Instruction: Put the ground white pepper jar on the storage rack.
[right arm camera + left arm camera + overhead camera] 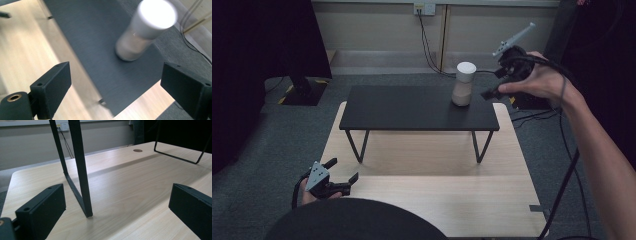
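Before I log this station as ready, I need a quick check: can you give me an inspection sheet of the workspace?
Surface: light wooden table carrying a black riser shelf on wire legs.
Job's things: white-capped cylinder upright on the shelf's right end.
Clutter: nothing seen.
Grippers: left hand-held gripper open, low over the table's near-left edge; right hand-held gripper open, raised beside the cylinder, apart from it.
Cables: black cable trailing past the table's right side.
Surroundings: grey carpet, wall socket.

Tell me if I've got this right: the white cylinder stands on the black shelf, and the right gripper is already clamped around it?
Not quite. The white cylinder does stand on the black shelf, but the right gripper is open and apart from it, as the right gripper view shows.
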`<state>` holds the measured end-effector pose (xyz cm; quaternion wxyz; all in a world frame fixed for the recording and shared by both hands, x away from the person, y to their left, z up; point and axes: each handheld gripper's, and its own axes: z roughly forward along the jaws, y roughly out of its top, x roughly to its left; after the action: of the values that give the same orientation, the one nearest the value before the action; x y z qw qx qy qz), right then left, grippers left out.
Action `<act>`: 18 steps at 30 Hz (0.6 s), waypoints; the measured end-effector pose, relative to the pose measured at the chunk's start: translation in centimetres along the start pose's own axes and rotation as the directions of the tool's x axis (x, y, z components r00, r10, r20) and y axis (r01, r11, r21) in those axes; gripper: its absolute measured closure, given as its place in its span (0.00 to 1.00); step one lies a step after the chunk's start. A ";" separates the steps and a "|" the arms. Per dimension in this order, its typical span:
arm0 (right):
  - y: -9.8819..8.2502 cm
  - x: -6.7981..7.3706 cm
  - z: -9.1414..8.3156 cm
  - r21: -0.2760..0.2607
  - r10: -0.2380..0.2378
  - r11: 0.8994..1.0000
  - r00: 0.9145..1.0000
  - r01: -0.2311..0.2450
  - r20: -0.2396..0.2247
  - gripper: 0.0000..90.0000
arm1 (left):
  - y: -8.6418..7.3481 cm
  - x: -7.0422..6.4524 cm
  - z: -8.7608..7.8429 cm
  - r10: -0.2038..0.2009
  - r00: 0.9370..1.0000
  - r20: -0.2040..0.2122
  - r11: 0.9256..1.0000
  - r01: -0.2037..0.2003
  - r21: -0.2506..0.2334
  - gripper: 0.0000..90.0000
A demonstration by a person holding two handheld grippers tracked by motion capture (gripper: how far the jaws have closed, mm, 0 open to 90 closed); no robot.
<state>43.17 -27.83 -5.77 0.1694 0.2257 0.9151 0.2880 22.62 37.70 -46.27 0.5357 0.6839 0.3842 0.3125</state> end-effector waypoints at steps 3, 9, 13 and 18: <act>-1.8 1.6 -0.8 -0.027 -0.038 0.999 0.999 0.038 -0.018 0.10 | 0.1 -0.1 -0.1 0.000 1.000 0.000 1.000 0.000 0.005 0.00; -3.7 4.4 -1.6 -0.043 -0.099 0.994 0.994 0.097 -0.048 0.10 | 0.1 -0.3 0.0 0.005 1.000 -0.001 1.000 -0.005 0.004 0.00; -4.9 6.6 -1.3 -0.059 -0.141 0.989 0.987 0.137 -0.078 0.10 | 0.3 -0.4 -0.1 0.014 1.000 0.002 1.000 -0.014 0.007 0.00; -5.5 7.8 -0.6 -0.064 -0.172 0.984 0.979 0.166 -0.107 0.10 | 0.2 -0.3 -0.1 0.012 1.000 0.003 1.000 -0.012 0.008 0.00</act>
<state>34.56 -28.14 -10.07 0.1474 0.1260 0.9309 0.3096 22.45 37.47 -46.11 0.5317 0.6888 0.3803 0.3132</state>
